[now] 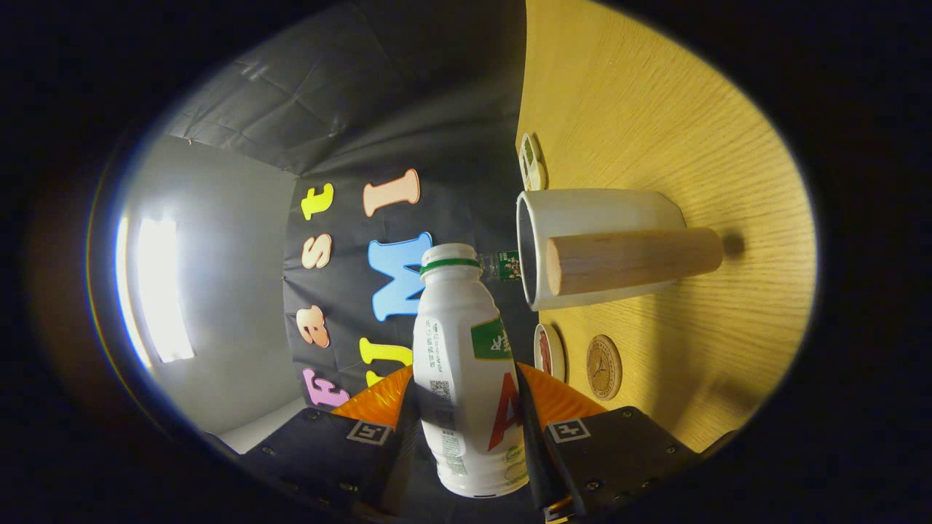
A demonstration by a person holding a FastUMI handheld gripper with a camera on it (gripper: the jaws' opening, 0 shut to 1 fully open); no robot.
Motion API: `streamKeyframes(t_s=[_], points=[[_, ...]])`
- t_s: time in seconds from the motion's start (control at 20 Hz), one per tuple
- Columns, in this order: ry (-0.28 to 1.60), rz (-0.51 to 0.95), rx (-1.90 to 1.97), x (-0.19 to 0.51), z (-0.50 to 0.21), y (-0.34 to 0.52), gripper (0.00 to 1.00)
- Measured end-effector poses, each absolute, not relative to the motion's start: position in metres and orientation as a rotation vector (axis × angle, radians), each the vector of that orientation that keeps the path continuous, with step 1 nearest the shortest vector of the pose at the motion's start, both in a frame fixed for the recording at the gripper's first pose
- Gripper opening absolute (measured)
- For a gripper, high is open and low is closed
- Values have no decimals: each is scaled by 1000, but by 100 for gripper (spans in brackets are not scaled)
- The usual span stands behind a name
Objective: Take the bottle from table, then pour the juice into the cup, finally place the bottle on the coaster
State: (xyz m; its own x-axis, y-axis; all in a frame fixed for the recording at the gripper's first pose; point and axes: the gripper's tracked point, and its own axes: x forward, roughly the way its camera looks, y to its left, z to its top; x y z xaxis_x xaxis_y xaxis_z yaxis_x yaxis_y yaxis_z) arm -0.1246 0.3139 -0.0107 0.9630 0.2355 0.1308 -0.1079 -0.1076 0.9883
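My gripper [470, 411] is shut on a white bottle [466, 364] with a green band under its top; both fingers press on its lower body. The view is rolled, so the wooden table [655, 124] stands like a wall beside me and the bottle lies roughly level with it. The bottle's top is close to the rim of a white cup [597, 218], which stands upright on the table and has a pale wooden handle [633, 260]. No stream of juice shows. A round brown coaster [603, 367] lies on the table beside the cup, nearer my fingers.
A small white round thing with red on it [550, 353] sits next to the coaster. Another small white object [532, 161] lies on the cup's far side. A small dark green item [504, 266] shows between the bottle's top and the cup's rim.
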Motion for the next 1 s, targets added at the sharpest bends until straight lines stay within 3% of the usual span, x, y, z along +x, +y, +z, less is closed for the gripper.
streamKeyframes(t_s=[1.0], points=[[141,190,1797,-130,-17,314,64]])
